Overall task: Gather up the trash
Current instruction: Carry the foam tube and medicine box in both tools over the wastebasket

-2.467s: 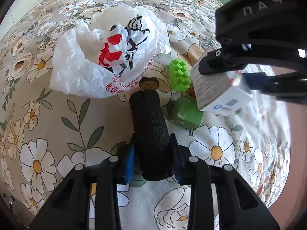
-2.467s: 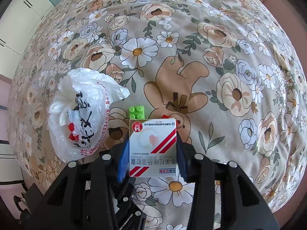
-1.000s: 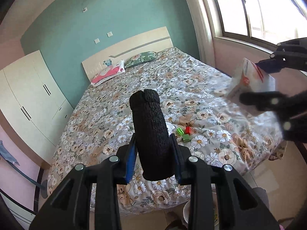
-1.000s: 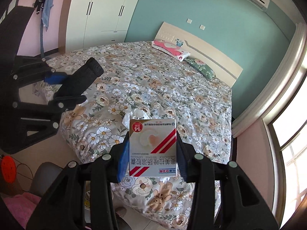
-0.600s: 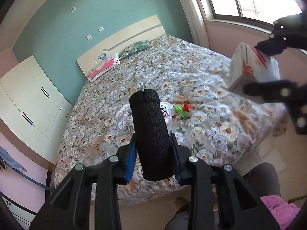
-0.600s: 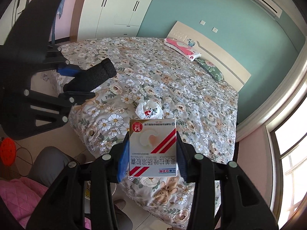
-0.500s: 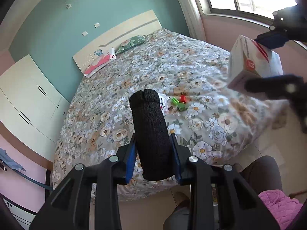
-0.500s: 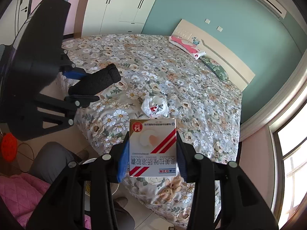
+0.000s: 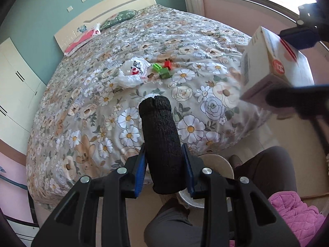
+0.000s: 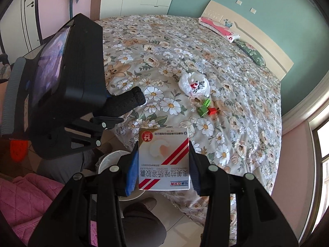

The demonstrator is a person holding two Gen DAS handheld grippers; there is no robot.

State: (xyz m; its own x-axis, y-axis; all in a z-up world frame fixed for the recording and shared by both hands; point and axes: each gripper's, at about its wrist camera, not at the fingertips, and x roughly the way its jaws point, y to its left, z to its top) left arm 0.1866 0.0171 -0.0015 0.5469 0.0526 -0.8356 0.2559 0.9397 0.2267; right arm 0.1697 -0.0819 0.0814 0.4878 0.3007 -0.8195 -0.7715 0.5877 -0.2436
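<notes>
Across the bed [image 9: 86,111], with its flowered cover, one white plastic bag [image 9: 133,73] is left lying near the middle, just beside a green brick [image 9: 165,73] and a red brick [image 9: 168,63], which look like toys rather than rubbish. Below you, off the foot of the bed, a pale round bin [image 10: 109,160] stands on the floor beside your knee [image 9: 265,164], and both loads hang roughly above it. Your left claw [image 9: 164,177] is pinching a black roll [image 9: 160,135] that juts forward, and your right claw [image 10: 163,164] is pinching a medicine box [image 10: 163,160]. By my reading, two pieces are collected but not yet dropped, and the bag remains for another trip. Your legs crowd the bin's rim, and the two claws sit close together, so mind them knocking when you release.
</notes>
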